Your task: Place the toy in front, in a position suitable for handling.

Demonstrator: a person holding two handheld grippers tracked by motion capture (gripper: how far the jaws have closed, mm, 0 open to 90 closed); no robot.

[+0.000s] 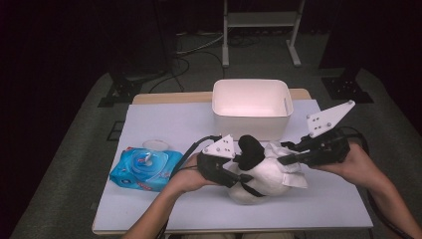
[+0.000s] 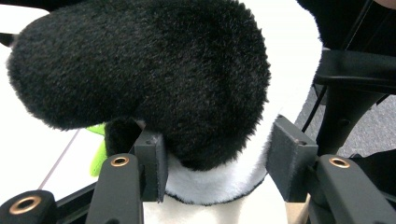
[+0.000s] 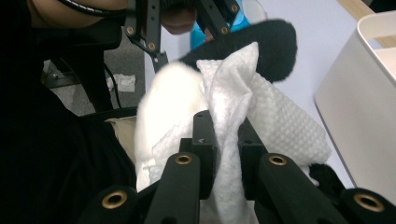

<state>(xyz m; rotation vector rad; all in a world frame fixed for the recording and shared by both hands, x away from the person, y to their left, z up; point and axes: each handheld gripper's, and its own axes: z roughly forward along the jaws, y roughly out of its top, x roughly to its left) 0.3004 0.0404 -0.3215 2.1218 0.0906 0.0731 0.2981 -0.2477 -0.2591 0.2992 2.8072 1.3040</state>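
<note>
A black-and-white plush toy (image 1: 259, 181) lies on the table's white sheet (image 1: 199, 204) in the middle front. My left gripper (image 1: 239, 165) comes in from the left and is shut on the toy. In the left gripper view its pads press into white fur just under a black furry limb (image 2: 140, 70), with my left gripper (image 2: 217, 158) around it. My right gripper (image 1: 284, 159) comes in from the right, shut on a white textured wipe (image 1: 292, 173). The wipe (image 3: 275, 126) is pinched between the jaws of my right gripper (image 3: 226, 135) and drapes against the toy's white fur (image 3: 170, 98).
A white rectangular bin (image 1: 252, 107) stands just behind the toy, near my right gripper. A blue pack of wet wipes (image 1: 144, 169) lies at the left with its round lid (image 1: 156, 144) flipped up. A metal frame and cables sit on the floor beyond the table.
</note>
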